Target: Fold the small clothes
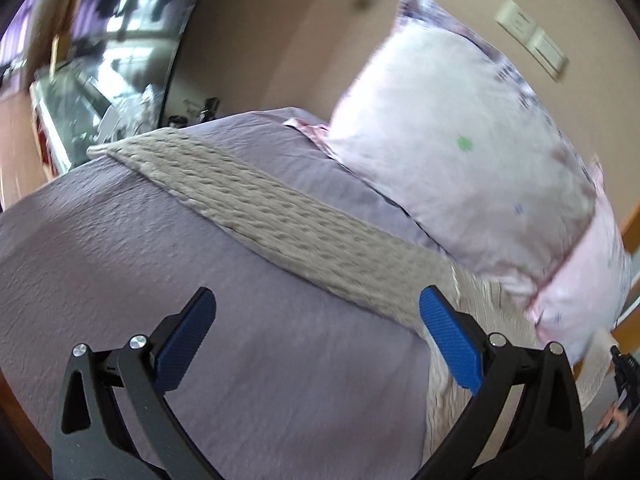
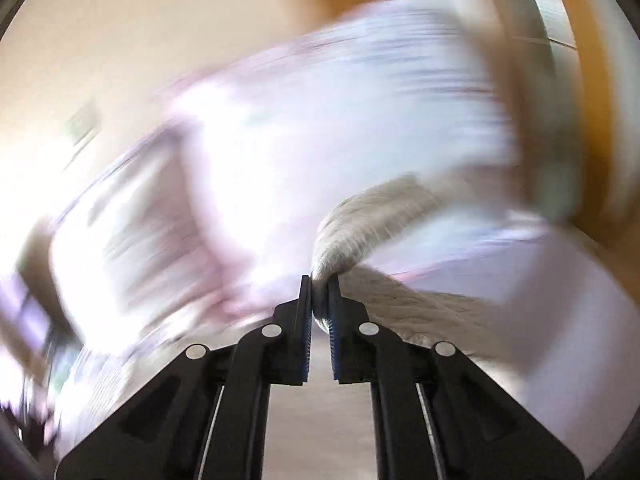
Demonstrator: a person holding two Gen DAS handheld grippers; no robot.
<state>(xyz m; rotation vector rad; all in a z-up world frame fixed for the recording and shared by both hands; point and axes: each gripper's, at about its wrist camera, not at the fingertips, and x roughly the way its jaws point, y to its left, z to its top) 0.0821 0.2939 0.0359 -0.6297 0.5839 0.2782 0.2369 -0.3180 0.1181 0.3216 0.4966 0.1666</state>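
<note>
Knit garment (image 1: 280,216), grey and textured, lies stretched across the lilac bedspread (image 1: 100,240) ahead of our left gripper (image 1: 316,320), below the propped pillow (image 1: 460,152).
We judge it soft, light and limp, best pinched at an edge or corner; our left gripper gapes wide just above it, while our right gripper (image 2: 320,280) is clamped on a bunched fold (image 2: 344,236).

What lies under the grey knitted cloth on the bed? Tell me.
The grey knitted cloth lies on the lilac bedsheet; its far edge meets the pillow. Anything beneath it is covered.
</note>
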